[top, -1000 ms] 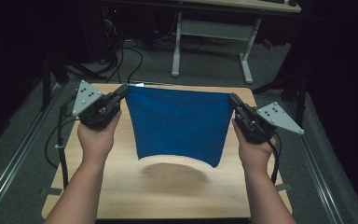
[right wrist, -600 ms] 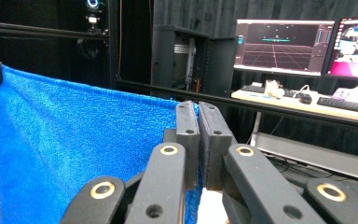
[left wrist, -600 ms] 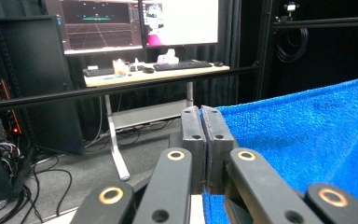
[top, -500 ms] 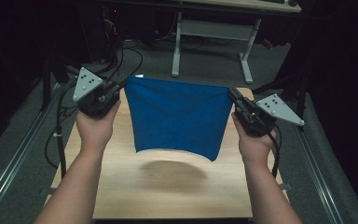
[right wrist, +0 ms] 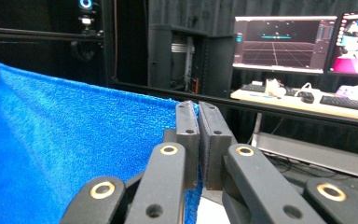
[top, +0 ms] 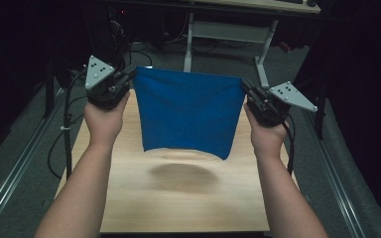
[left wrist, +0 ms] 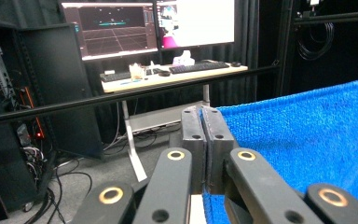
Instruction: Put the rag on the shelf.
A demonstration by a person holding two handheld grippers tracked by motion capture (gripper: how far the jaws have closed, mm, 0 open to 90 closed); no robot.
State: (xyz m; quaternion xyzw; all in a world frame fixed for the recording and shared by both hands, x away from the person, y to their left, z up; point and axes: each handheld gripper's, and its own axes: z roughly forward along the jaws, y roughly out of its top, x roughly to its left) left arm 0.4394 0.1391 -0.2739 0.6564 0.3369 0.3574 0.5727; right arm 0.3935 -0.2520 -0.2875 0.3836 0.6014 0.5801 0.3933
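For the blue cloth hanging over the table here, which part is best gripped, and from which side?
Probably the two top corners, each approached from its own outer side. The blue cloth hangs flat with its top hem stretched between the left gripper and right gripper, jaws shut on the hem, lower edge clear above the wooden table.

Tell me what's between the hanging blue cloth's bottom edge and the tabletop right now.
Nothing: in the high view the blue cloth hangs clear of the wooden table, with bare wood and the cloth's shadow under its lower edge.
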